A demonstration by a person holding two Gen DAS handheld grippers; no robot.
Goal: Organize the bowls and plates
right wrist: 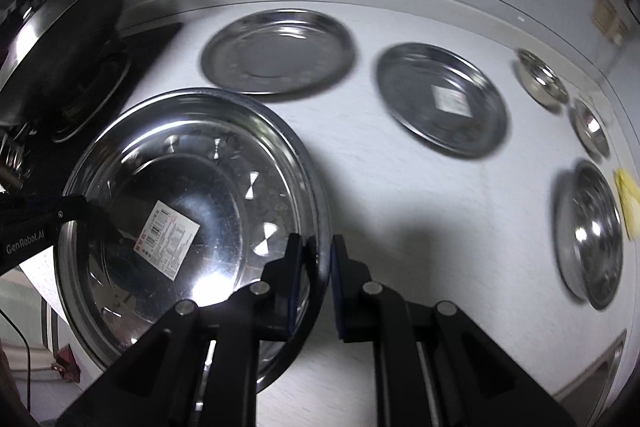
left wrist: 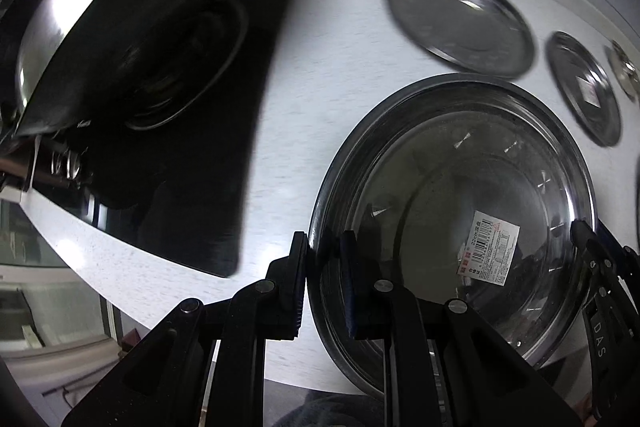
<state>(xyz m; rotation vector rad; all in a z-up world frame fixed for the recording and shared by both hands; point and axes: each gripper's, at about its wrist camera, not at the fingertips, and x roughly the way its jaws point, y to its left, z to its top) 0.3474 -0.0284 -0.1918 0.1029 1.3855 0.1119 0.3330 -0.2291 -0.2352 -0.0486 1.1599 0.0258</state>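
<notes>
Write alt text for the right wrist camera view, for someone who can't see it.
The right gripper and the left gripper pinch opposite rims of a large steel bowl above a white counter. Two steel plates lie behind it.

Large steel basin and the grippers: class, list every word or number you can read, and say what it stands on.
"22cm": sticker inside the large steel basin; its other print is too small to read.
"DAS": right hand-held gripper.
"GenRobot.AI": left hand-held gripper.
Sticker on a far plate: blurred, unreadable.
</notes>
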